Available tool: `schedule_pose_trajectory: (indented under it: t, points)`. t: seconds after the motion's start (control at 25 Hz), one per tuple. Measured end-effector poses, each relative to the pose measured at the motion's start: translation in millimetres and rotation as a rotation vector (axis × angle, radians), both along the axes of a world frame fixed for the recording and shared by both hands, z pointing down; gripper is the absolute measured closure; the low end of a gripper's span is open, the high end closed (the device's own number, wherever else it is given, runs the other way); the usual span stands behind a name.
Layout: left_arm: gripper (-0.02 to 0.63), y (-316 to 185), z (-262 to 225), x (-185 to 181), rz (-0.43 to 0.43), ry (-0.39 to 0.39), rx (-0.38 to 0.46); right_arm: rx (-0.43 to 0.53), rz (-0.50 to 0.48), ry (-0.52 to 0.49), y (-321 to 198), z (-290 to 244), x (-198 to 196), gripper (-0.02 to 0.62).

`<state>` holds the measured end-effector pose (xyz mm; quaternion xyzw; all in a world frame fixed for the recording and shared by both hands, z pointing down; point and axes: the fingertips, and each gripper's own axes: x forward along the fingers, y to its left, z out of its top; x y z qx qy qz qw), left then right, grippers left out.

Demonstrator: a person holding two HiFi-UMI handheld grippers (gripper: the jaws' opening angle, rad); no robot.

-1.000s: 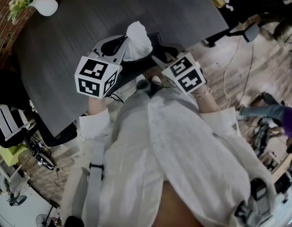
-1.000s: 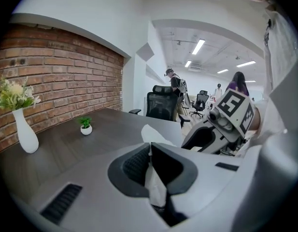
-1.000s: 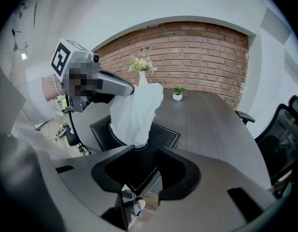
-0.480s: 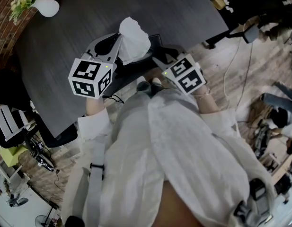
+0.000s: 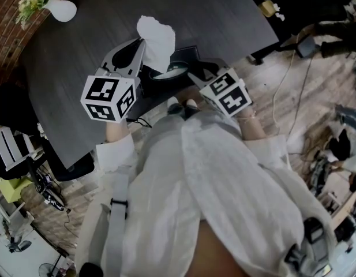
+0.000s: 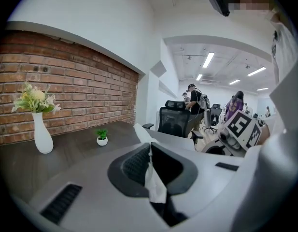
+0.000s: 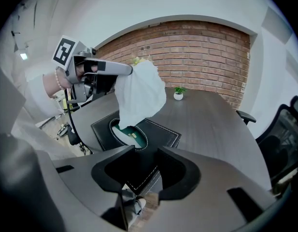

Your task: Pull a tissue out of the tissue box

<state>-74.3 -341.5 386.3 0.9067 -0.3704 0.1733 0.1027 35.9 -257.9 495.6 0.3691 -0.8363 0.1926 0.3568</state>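
Observation:
A black tissue box (image 5: pixel 180 59) (image 7: pixel 161 135) with an oval opening lies on the dark table (image 5: pixel 79 62) near its front edge. My left gripper (image 5: pixel 142 42) (image 6: pixel 150 146) (image 7: pixel 131 70) is shut on the top of a white tissue (image 5: pixel 156 39) (image 6: pixel 155 182) (image 7: pixel 139 93). It holds the tissue up above the box. The tissue's lower end hangs down to the opening. My right gripper (image 5: pixel 194 74) (image 7: pixel 142 151) rests at the box's near corner, jaws apart, with nothing clearly pinched.
A white vase of flowers (image 5: pixel 59 9) (image 6: pixel 42 134) stands at the table's far left and a small potted plant (image 6: pixel 102 138) (image 7: pixel 178 94) farther back. A brick wall lies behind. Office chairs (image 6: pixel 175 120) and people stand beyond the table. The floor with cables lies right.
My left gripper has risen and drifted away from the box, drawing the tissue up and longer out of the opening. The right gripper has stayed where it was.

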Motion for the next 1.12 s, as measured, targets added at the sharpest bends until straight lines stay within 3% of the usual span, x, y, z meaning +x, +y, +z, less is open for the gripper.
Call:
schedule_pose_trajectory:
  t: [0.28, 0.48, 0.72, 1.12]
  points:
    - [0.595, -1.8, -8.6, -8.7, -0.041, 0.042, 0.015, -0.014, 0.018, -0.031, -7.4, -0.8, 7.1, 0.456]
    - [0.595, -5.4, -19.9, -15.6, -0.080, 0.099, 0.028, 0.014, 0.025, -0.121, -20.0, -20.1, 1.0, 0.456]
    - [0.595, -8.6, -36.1, -24.7, -0.124, 0.179, 0.062, 0.101, -0.002, -0.234, -37.8, -57.0, -10.7, 0.456]
    - [0.595, -9.4, -54.2, -32.1, -0.146, 0.283, 0.102, 0.253, -0.052, -0.258, -63.7, -110.1, -27.7, 0.456]
